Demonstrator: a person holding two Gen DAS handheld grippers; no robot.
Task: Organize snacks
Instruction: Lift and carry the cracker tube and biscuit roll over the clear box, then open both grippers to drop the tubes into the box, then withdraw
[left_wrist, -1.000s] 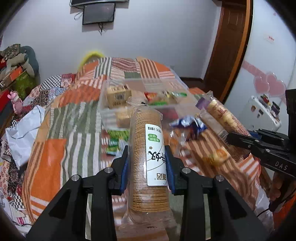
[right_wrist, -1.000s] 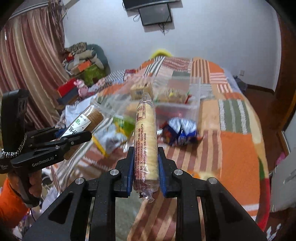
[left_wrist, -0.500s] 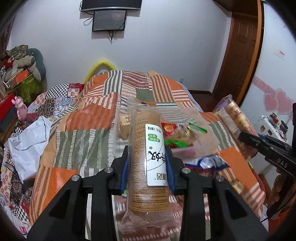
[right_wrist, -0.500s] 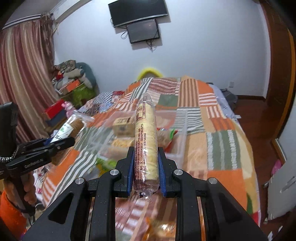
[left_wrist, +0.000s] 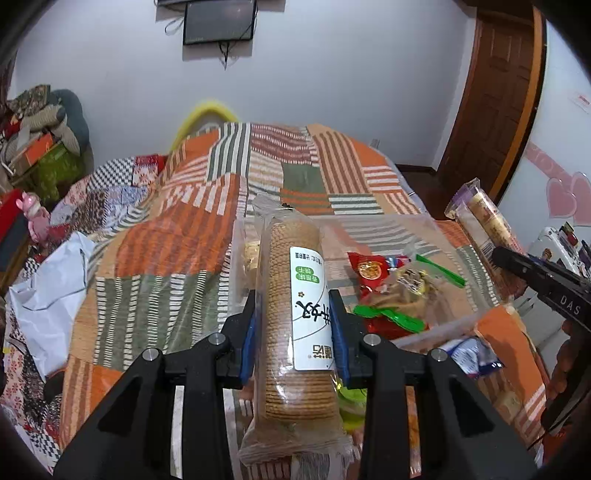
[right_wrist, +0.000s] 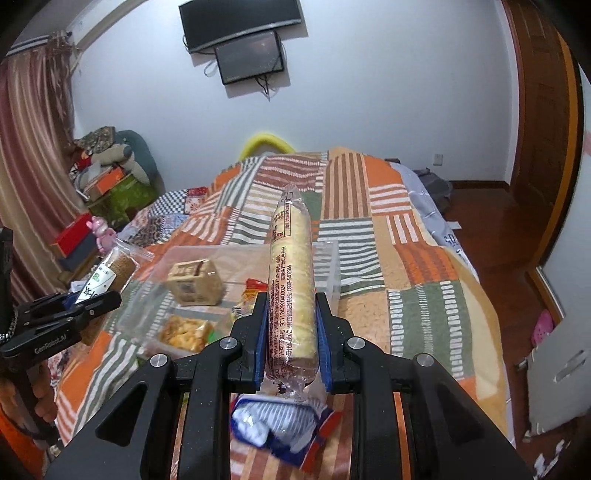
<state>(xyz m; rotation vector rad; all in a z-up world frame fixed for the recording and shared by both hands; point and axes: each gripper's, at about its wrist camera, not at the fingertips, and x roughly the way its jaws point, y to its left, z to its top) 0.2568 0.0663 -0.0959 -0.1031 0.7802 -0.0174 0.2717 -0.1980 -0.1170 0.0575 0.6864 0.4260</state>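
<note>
Both claws have travelled forward over the bed since a second ago, so the clear plastic bin (left_wrist: 424, 229), which then lay farther up the quilt, now sits just beyond their tips. Left claw (left_wrist: 293, 332) is clamped on a tall sleeve of brown round biscuits (left_wrist: 284, 332) with a white and green label, its blue pads pressing both sides of the wrapper; the sleeve's far end stands in front of the bin's left part. Right claw (right_wrist: 291, 338) is clamped on a slimmer roll of pale crackers (right_wrist: 291, 266), whose far end hangs in front of the bin's far wall (right_wrist: 328, 266). Inside the bin lie a tan boxed snack (right_wrist: 195, 282) toward its left, a packet of golden pieces (right_wrist: 183, 332) nearer the front, and red and green wrappers (left_wrist: 384, 291) toward its right. A blue and white packet (right_wrist: 280, 428) lies on the patchwork quilt (left_wrist: 147, 258) in front of the bin, below the right claw.
</note>
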